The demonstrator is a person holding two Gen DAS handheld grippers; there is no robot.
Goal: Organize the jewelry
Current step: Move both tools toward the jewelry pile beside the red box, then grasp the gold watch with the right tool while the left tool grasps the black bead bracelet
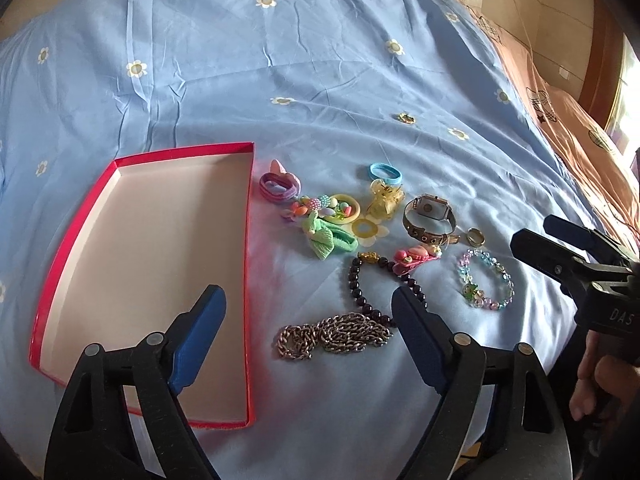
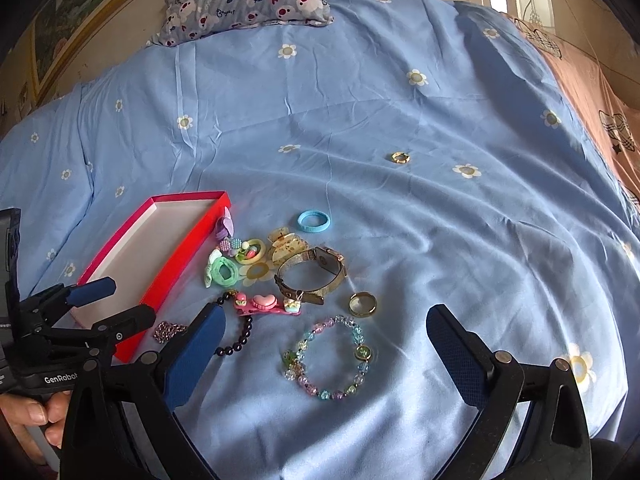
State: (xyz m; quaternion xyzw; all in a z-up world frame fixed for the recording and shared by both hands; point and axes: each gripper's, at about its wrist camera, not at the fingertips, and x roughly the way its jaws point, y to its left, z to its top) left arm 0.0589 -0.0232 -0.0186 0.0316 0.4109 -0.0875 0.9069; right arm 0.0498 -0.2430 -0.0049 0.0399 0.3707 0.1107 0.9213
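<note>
Jewelry lies scattered on a blue flowered bedsheet. A shallow red box (image 1: 140, 260) with a pale, bare inside sits at the left. My left gripper (image 1: 306, 294) is open above a silver chain (image 1: 336, 334) and a dark bead bracelet (image 1: 360, 280), touching neither. My right gripper (image 2: 325, 312) is open over a pastel bead bracelet (image 2: 362, 354), with nothing between its pads. In the right wrist view the left gripper (image 2: 128, 298) shows at the box's near corner. In the left wrist view the right gripper (image 1: 534, 232) shows at the right edge.
Beside the box lie hair ties (image 1: 276, 188), a green scrunchie (image 1: 328, 240), a yellow claw clip (image 1: 384, 200), a watch (image 2: 320, 264), a gold ring (image 2: 363, 303), a pink hair clip (image 2: 266, 304) and a blue band (image 2: 314, 222). A small gold ring (image 2: 400, 157) lies farther back. A pillow (image 2: 248, 0) is at the head.
</note>
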